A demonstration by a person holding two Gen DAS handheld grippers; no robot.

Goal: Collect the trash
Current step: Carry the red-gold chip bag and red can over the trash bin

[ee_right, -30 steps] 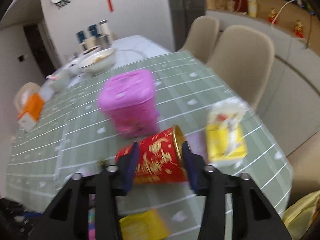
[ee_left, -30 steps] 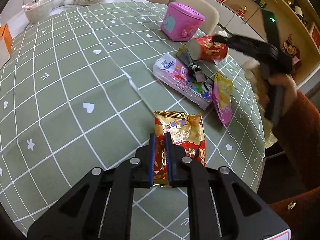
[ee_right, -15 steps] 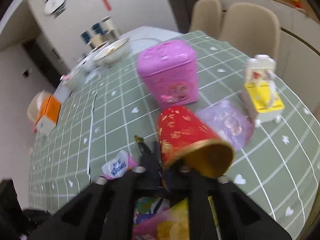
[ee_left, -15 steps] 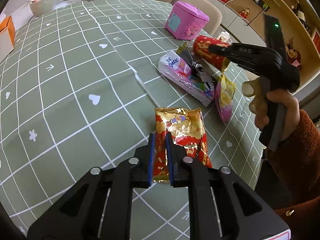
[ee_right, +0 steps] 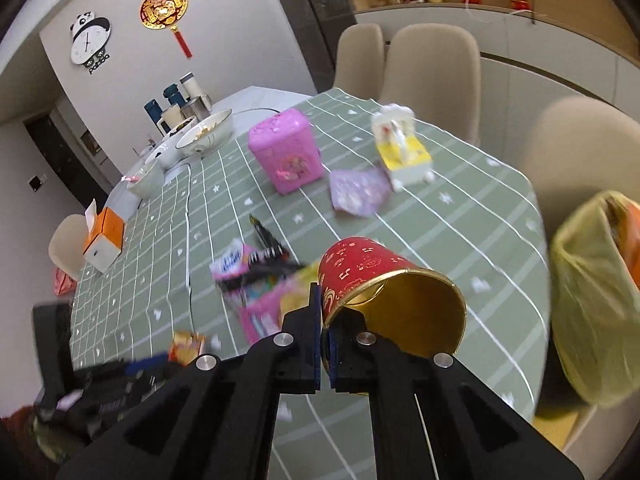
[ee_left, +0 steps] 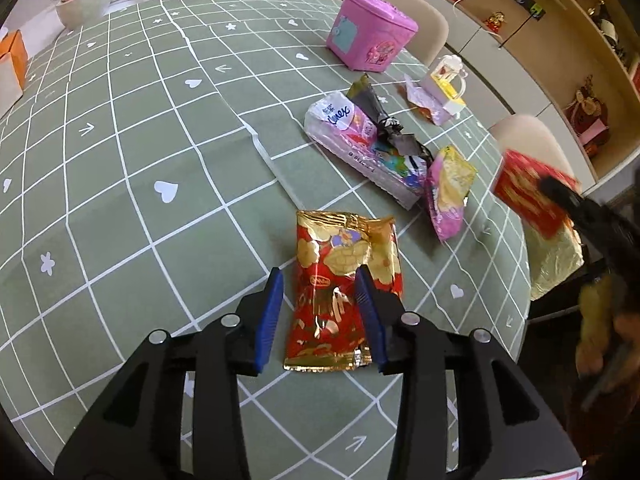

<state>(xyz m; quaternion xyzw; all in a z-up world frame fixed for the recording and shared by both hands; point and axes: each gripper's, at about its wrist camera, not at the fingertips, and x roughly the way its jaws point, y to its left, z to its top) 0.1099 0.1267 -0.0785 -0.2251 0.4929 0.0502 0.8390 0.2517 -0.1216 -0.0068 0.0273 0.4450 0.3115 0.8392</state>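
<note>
The left wrist camera sits just behind the left gripper (ee_left: 320,312) and looks steeply down over its blue-padded jaws at the green grid-patterned tabletop (ee_left: 120,160), close to the cloth; its view runs across to the pink plastic lidded box (ee_left: 370,36) and beige chairs at the far edge. The right wrist camera rides behind the right gripper (ee_right: 325,340), higher and tilted less steeply, facing over the same tabletop (ee_right: 460,220) towards a white wall with a panda clock (ee_right: 89,42); both views share the pink box (ee_right: 285,150), the wrapper pile and the white bowls; each camera catches the other gripper at its edge.
</note>
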